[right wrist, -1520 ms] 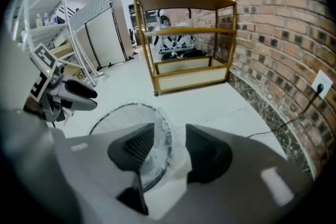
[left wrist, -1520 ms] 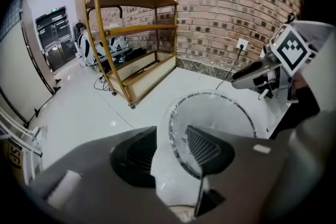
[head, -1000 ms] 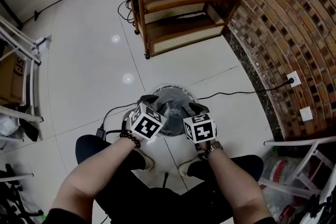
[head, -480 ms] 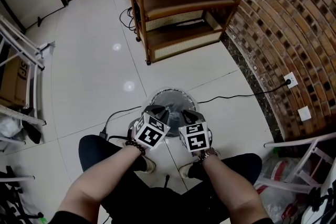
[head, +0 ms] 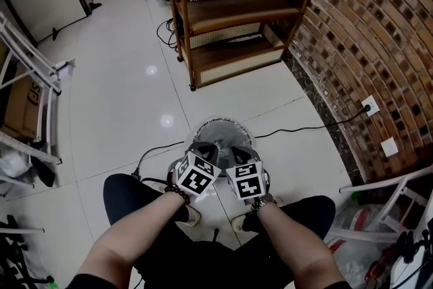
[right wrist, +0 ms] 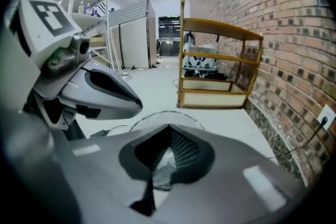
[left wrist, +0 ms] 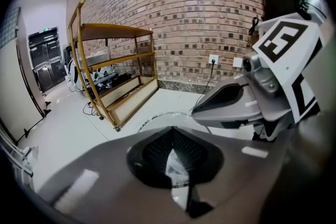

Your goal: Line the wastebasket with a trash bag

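Between my shoes (head: 188,213), on the pale tile floor (head: 128,98), stood the wastebasket (head: 218,126): round, grey, open-topped, upright. The trash bag (left wrist: 175,162) was thin clear film, and I held a fold of it in each tool just above the near rim. The left gripper (head: 204,151) was closed, with a crumpled tongue of film pinched between its pads. The right gripper (head: 237,153) was likewise closed on its own pinch of film, close beside the left. How much of the bag hung inside the basket I could not tell from above. Risks noted: each pinch looked small, so a quick pull apart could slide the film out of the pads. A harder pull could stretch or tear it, since it is so thin. If either pinch caught both layers together, the mouth would not open over the rim. The basket looked light and the tile glossy, so dragging film across the rim could skate or tip it. A black cable (head: 298,124) ran along the floor right beside the basket to a wall socket (head: 369,105), and a shifting basket could snag on it. Further out, a curved brick wall (head: 365,30) was on my right. A wooden shelf unit (head: 230,10) stood ahead against it, and a white rack (head: 34,91) was on my left.
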A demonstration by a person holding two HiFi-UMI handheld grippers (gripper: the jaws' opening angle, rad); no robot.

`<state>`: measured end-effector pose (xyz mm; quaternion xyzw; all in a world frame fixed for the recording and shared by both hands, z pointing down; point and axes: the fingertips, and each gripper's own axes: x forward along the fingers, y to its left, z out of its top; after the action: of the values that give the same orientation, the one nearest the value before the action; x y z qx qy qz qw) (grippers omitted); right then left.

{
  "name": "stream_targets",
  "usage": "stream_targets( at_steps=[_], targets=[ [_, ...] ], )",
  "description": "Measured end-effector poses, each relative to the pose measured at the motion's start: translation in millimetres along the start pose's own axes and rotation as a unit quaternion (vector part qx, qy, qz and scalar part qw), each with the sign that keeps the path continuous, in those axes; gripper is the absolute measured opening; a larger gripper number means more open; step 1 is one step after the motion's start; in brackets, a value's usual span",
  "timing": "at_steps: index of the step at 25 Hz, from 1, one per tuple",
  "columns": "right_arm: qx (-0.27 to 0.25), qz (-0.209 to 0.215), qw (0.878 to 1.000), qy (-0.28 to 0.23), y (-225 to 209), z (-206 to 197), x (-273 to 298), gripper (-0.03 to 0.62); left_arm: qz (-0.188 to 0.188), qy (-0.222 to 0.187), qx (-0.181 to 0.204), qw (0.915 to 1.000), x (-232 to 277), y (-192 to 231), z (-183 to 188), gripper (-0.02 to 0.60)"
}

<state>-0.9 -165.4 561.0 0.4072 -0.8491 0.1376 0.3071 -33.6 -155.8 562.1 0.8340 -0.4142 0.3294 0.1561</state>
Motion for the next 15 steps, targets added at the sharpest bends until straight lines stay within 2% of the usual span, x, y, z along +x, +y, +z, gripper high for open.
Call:
stream_targets(
  at_steps=[15],
  targets=[
    [-0.01,-0.007,1.0,-0.012,11,12,-17,0.003,0.016,-0.007,0.009,0.9998,-19,2,4,0.003]
  ],
)
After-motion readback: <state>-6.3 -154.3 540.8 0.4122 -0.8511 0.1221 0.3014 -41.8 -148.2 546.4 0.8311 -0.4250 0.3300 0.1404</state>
